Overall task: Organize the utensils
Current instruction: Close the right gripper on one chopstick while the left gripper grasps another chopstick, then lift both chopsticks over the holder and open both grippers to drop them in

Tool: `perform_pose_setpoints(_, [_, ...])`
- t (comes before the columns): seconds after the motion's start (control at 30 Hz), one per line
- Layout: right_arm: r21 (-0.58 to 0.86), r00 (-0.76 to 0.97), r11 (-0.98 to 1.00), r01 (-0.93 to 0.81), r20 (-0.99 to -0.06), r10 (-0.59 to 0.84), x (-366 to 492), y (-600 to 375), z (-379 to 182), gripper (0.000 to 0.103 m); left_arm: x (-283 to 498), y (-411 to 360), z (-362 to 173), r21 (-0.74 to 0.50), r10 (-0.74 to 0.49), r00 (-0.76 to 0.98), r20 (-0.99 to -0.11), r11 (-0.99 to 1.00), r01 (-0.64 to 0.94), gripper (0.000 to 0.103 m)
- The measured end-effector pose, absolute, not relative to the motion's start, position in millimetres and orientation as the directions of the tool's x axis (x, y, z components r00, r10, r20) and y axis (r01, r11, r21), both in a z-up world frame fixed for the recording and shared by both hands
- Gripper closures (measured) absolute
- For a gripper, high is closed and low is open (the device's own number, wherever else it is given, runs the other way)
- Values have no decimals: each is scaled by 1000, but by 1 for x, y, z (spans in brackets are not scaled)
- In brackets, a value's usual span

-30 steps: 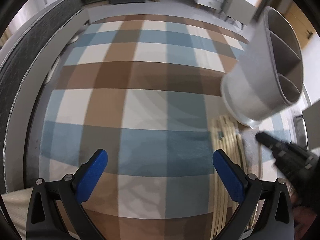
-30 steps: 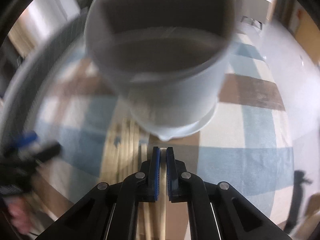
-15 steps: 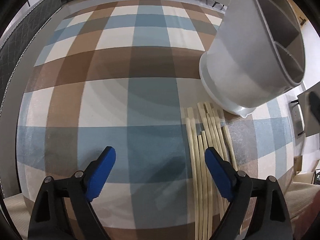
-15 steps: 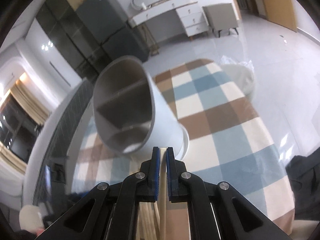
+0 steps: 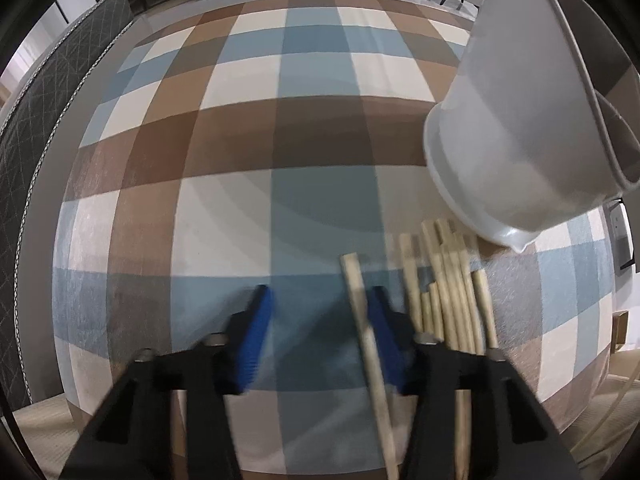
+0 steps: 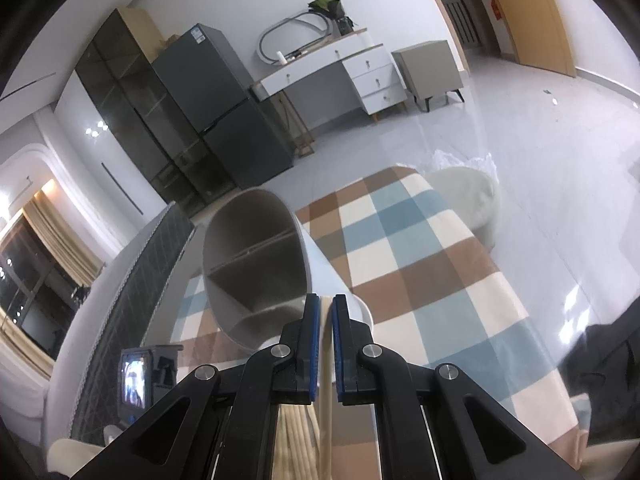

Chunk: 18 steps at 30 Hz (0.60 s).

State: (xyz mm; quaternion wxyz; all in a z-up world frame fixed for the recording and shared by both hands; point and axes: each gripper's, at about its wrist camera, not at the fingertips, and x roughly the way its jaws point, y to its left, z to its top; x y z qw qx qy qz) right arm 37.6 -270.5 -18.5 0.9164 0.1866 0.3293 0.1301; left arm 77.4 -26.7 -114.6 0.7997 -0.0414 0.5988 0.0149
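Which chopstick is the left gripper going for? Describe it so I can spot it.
On the checked rug, a bundle of pale chopsticks lies below the white divided holder. The target chopstick lies apart, left of the bundle, alone between the left gripper fingers.

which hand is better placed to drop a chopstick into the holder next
Right, probably: the right tool is already shut on a chopstick right by the holder mouth. The left tool has just been closing beside one on the cloth.
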Motion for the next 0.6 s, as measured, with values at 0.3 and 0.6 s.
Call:
perform_pose_setpoints(0.3, [426,775,893,-147,-511,371,33,-272,-4,97,90,-23,-105,-103,-57,285,-957,984,-147,101])
perform_pose_setpoints(0.6, [348,821,906,-242,-425,382,14,-256,18,97,40,-13,-36,-221,-143,508,-849,970,-97,101])
